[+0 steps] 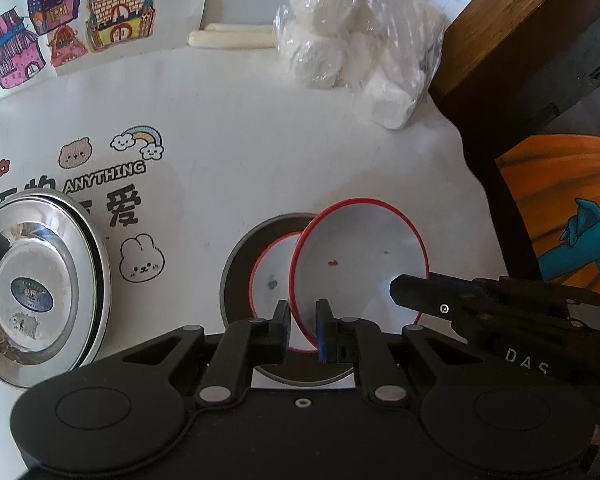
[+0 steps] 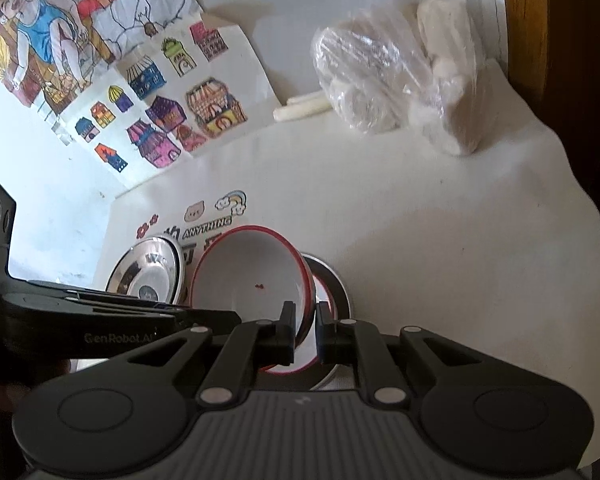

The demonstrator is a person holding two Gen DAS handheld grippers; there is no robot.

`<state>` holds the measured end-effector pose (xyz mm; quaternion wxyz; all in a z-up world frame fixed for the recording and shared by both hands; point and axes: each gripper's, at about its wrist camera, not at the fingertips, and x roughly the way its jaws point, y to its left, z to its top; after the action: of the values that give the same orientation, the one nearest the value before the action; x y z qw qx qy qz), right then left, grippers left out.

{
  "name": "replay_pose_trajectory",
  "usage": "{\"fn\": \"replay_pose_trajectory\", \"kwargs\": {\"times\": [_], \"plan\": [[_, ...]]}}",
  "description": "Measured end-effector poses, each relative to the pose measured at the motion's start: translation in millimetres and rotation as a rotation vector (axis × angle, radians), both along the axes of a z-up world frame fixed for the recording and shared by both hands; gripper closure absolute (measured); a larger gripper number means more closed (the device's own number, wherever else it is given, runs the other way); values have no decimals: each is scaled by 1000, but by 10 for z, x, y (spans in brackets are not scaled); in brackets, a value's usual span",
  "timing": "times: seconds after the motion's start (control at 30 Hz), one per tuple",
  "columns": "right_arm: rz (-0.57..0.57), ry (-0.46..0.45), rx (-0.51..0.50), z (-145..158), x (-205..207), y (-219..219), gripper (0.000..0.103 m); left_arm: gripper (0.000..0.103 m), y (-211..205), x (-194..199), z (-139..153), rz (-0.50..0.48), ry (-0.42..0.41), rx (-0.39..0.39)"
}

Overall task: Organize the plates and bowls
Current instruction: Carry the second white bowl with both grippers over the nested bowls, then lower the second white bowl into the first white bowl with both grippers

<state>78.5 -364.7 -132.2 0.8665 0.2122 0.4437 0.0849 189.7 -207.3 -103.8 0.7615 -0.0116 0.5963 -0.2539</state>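
A white bowl with a red rim (image 1: 360, 264) (image 2: 252, 276) hangs tilted between both grippers. My left gripper (image 1: 303, 320) is shut on its near rim. My right gripper (image 1: 410, 284) (image 2: 305, 324) is shut on the opposite rim, and in the right wrist view the left gripper (image 2: 228, 316) reaches in from the left. Just under the held bowl a second red-rimmed white bowl (image 1: 268, 280) sits in a grey steel plate (image 1: 236, 264) (image 2: 336, 280). It is partly hidden by the held bowl. A stack of upturned shiny steel plates (image 1: 40, 288) (image 2: 148, 276) lies to the left.
A clear bag of white rolls (image 1: 356, 40) (image 2: 380, 92) lies at the back of the white printed tablecloth (image 1: 260, 160). Two pale sticks (image 1: 232, 38) lie beside it. Coloured drawings (image 1: 60, 24) hang behind. Dark wooden furniture (image 1: 520, 40) and an orange picture (image 1: 560, 208) bound the right side.
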Motion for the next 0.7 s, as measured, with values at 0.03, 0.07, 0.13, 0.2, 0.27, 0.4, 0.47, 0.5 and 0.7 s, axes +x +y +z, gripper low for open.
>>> {"fn": "replay_pose_trajectory", "kwargs": {"times": [0.03, 0.07, 0.13, 0.2, 0.27, 0.4, 0.47, 0.5, 0.7], "plan": [[1, 7, 5, -19, 6, -4, 92, 90, -3, 4, -18, -1, 7, 5], [3, 13, 9, -36, 15, -8, 92, 90, -10, 8, -36, 1, 13, 8], [8, 26, 13, -63, 34, -11, 92, 90, -9, 16, -82, 7, 31, 14], [17, 38, 11, -85, 51, -3, 92, 90, -8, 18, -124, 13, 49, 17], [24, 53, 12, -112, 69, -3, 92, 90, -5, 23, -160, 19, 66, 19], [32, 76, 23, -162, 111, -15, 92, 89, -12, 34, -208, 23, 83, 25], [35, 85, 26, -184, 133, -20, 92, 89, -16, 46, -230, 26, 92, 29], [38, 91, 27, -194, 147, -21, 92, 89, -22, 55, -240, 28, 95, 32], [66, 125, 16, -240, 237, 12, 92, 89, -28, 89, -295, 41, 120, 54]]}}
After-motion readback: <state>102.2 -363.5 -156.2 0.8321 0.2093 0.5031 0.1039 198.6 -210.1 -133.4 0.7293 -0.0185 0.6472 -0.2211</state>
